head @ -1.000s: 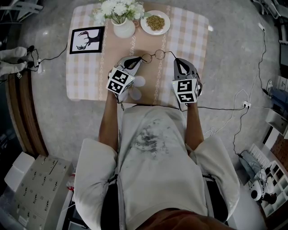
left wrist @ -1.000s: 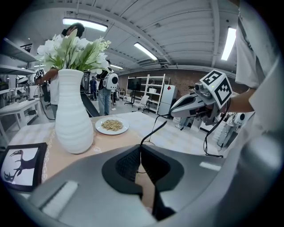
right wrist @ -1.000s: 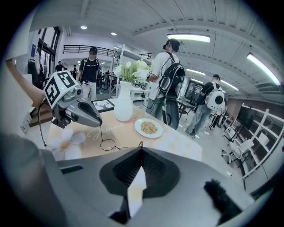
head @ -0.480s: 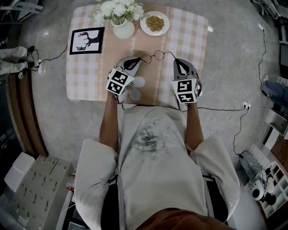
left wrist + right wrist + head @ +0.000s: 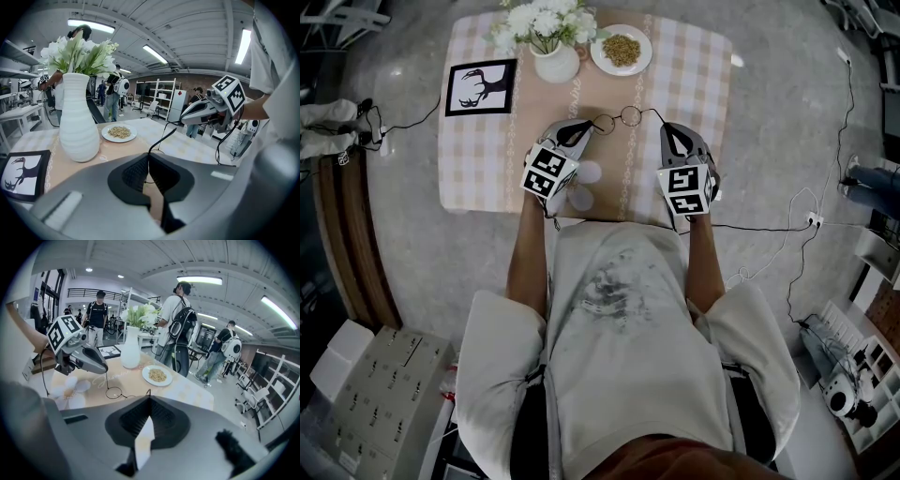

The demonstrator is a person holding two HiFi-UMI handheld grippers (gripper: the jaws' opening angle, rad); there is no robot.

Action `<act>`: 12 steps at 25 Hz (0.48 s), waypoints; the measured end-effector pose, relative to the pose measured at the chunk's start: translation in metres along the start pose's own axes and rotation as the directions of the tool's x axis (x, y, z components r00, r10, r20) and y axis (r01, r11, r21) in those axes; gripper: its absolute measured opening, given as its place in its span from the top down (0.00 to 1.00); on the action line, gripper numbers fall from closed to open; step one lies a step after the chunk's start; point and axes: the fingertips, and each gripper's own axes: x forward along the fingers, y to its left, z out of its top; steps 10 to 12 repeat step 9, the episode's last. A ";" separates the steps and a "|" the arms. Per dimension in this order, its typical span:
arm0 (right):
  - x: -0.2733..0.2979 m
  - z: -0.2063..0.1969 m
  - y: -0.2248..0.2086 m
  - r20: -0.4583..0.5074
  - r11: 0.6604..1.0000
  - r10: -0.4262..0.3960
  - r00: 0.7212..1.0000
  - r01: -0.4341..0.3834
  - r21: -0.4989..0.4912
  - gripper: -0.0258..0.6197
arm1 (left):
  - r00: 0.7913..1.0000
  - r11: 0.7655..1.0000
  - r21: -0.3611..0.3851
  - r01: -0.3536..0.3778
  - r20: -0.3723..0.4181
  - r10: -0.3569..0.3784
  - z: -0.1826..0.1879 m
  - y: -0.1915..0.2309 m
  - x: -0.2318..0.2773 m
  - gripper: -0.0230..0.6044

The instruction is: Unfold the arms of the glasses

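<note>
Both arms of the glasses [image 5: 630,114] look swung out, the left hand-held gripper [image 5: 592,127] and right hand-held gripper [image 5: 667,128] each clamped on one; next, release them onto the desk [image 5: 694,75]

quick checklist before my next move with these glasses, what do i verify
1. left hand-held gripper shut on the glasses: ok
2. right hand-held gripper shut on the glasses: ok
3. glasses clear of the vase and plate: ok
4. glasses lifted off the table: cannot tell
5. both arms of the glasses fully unfolded: cannot tell
</note>
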 end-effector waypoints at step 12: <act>0.000 0.001 0.000 0.000 1.000 0.002 1.000 -0.002 -0.004 0.94 | 1.000 1.000 0.004 0.002 -0.011 -0.002 -0.001 0.000 -0.001 0.94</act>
